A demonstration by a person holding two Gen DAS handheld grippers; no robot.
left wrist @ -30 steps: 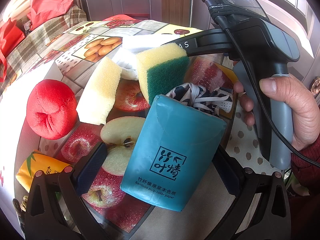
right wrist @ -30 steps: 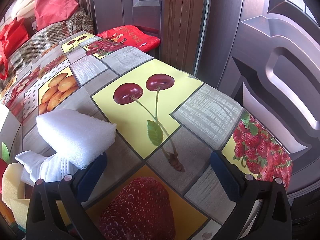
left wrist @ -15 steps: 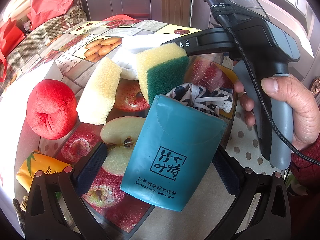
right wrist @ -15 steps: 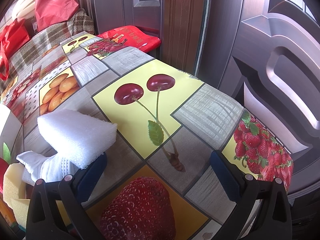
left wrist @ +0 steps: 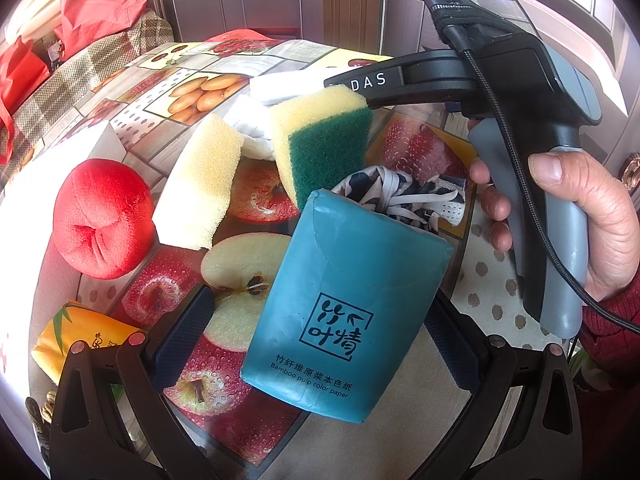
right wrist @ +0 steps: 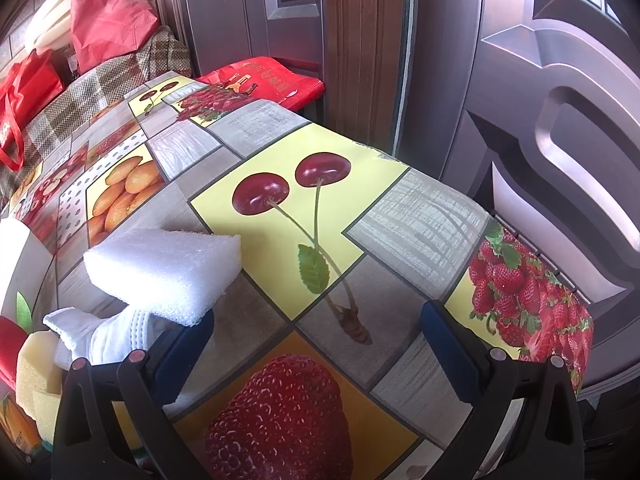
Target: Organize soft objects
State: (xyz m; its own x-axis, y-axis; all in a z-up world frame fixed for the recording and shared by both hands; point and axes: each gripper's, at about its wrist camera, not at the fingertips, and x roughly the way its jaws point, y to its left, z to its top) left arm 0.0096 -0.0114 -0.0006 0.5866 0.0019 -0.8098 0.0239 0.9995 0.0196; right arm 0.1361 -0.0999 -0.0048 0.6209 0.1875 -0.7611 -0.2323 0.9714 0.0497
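My left gripper (left wrist: 320,324) is spread wide around the teal tissue pack (left wrist: 344,304), which lies on the counter (left wrist: 188,88) touching neither finger. My right gripper (right wrist: 316,344) is also released, empty, just beside the white foam block (right wrist: 168,268). Sponges (left wrist: 324,140) and a red plush (left wrist: 100,220) lie behind the pack.

The teal tissue pack (left wrist: 344,304) hides part of the patterned cloth (left wrist: 400,194).
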